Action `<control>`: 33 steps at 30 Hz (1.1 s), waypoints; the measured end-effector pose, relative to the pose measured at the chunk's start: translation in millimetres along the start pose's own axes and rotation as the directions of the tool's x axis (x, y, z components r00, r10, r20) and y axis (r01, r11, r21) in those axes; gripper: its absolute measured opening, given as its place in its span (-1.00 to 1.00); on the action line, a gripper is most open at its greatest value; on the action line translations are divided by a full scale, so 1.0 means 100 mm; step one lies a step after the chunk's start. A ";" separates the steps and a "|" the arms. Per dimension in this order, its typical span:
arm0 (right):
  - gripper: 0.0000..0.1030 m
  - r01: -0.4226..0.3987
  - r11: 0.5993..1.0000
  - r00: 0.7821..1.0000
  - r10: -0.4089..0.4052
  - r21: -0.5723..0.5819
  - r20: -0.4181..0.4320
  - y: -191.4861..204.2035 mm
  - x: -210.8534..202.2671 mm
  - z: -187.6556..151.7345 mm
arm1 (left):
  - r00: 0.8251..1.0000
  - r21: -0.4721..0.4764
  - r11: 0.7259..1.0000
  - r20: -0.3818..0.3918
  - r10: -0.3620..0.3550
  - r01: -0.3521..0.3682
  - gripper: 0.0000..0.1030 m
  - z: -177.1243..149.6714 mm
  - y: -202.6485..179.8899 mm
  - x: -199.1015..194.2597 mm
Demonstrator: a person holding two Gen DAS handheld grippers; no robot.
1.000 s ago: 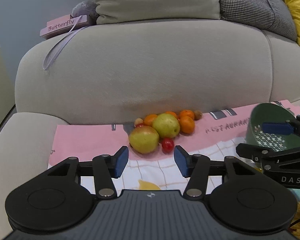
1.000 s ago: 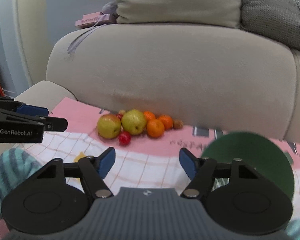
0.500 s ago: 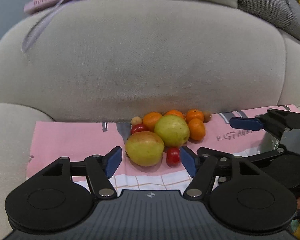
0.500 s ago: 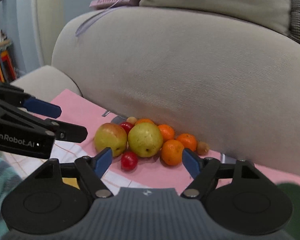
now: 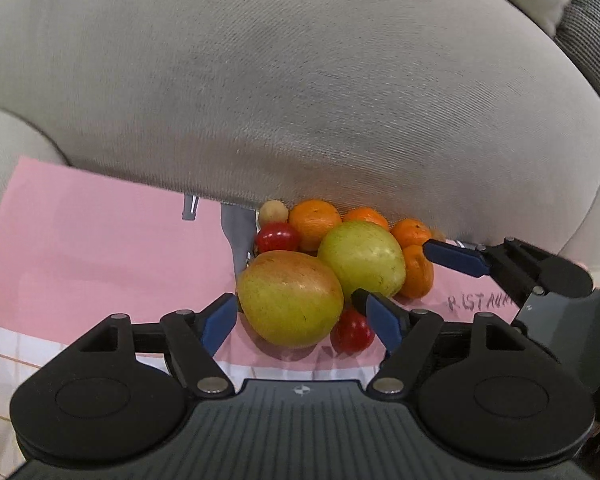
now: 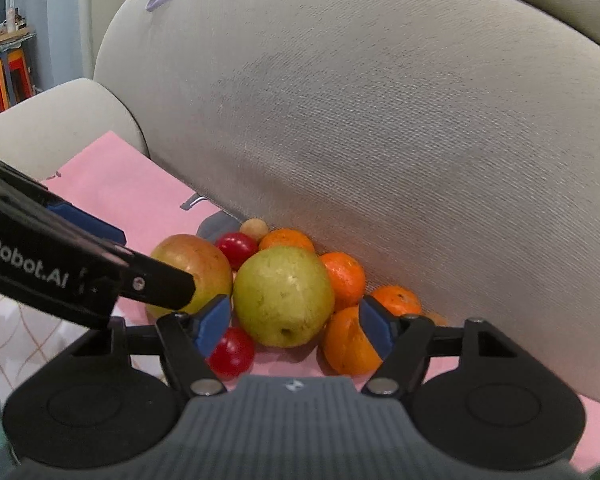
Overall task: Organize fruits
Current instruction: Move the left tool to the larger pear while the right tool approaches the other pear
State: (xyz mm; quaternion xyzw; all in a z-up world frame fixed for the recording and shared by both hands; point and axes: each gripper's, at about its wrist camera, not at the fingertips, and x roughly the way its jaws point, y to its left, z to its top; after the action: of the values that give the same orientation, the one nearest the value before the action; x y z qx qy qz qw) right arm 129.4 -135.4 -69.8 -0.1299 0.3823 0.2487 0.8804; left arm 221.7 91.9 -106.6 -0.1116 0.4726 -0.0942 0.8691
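The left gripper (image 5: 298, 316) is opening wide, the reddish apple (image 5: 290, 298) between its jaws, untouched. The right gripper (image 6: 294, 322) is closing, the green apple (image 6: 283, 294) between its jaws, pads clear.

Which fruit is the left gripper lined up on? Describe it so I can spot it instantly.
Find the fruit pile on the pink cloth at the foot of the sofa backrest. It is the large yellow-green fruit with a red blush, leftmost and nearest, between the left gripper's opening jaws; its big neighbour is plain green.
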 end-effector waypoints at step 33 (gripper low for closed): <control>0.31 -0.297 0.950 0.951 0.286 -0.093 -0.116 -0.37 0.35 0.16 | 0.993 -0.150 0.988 -0.101 -0.062 0.046 0.66 0.11 0.20 0.39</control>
State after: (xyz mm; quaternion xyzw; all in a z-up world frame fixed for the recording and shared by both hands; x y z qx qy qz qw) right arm 179.3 -148.3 -83.2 -0.1323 0.4274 0.3895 0.8051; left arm 253.2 102.0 -137.5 -0.1833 0.5202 -0.0882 0.8294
